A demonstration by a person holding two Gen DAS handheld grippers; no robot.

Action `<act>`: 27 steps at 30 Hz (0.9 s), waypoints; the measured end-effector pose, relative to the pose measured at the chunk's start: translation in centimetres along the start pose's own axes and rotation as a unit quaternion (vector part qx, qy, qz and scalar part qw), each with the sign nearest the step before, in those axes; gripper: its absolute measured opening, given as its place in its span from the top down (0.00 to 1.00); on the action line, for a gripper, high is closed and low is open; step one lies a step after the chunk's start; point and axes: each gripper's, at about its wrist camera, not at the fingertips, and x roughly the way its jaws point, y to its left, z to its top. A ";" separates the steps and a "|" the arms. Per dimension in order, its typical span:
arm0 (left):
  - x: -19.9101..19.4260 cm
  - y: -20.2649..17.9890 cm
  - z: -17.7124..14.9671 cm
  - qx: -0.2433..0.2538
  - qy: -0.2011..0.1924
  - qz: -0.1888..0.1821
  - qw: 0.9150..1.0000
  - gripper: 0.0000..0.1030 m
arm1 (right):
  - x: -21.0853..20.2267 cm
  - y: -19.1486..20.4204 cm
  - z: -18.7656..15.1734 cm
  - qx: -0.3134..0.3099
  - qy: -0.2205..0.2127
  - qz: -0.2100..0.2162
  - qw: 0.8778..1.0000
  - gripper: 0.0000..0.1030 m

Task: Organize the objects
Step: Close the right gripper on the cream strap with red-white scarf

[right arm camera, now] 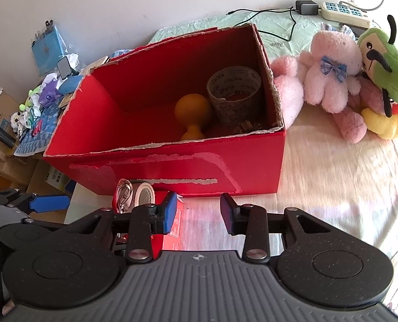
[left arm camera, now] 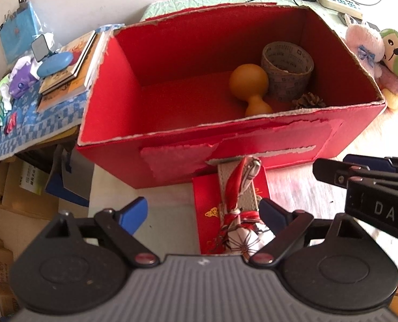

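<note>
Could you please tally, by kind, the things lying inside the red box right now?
Gourd: 1
Tape roll: 1
Pine cone: 1
Total in the red box: 3

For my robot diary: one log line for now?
left gripper: open over scarf bundle | right gripper: open, empty | red box: gourd, tape roll inside
</note>
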 end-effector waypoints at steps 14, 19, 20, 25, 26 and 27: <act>0.2 0.4 -0.3 -0.001 0.004 -0.011 1.000 0.12 | 0.2 0.3 0.0 0.008 0.006 0.023 1.000 0.63; 0.3 0.7 -0.5 -0.003 0.006 -0.020 1.000 0.12 | 0.1 0.5 0.0 0.012 0.006 0.032 0.999 0.63; 0.3 0.7 -0.6 -0.003 0.006 -0.020 1.000 0.12 | 0.1 0.5 -0.1 0.013 0.006 0.034 0.999 0.63; 0.4 0.8 -0.9 -0.001 0.006 -0.028 1.000 0.12 | 0.1 0.6 -0.2 0.019 0.007 0.045 0.999 0.63; 0.4 0.8 -1.0 0.001 0.006 -0.028 1.000 0.11 | 0.2 0.6 -0.1 0.021 0.007 0.047 0.999 0.63; 0.4 0.8 -1.0 0.001 0.006 -0.027 1.000 0.11 | 0.2 0.6 -0.1 0.022 0.008 0.048 0.999 0.63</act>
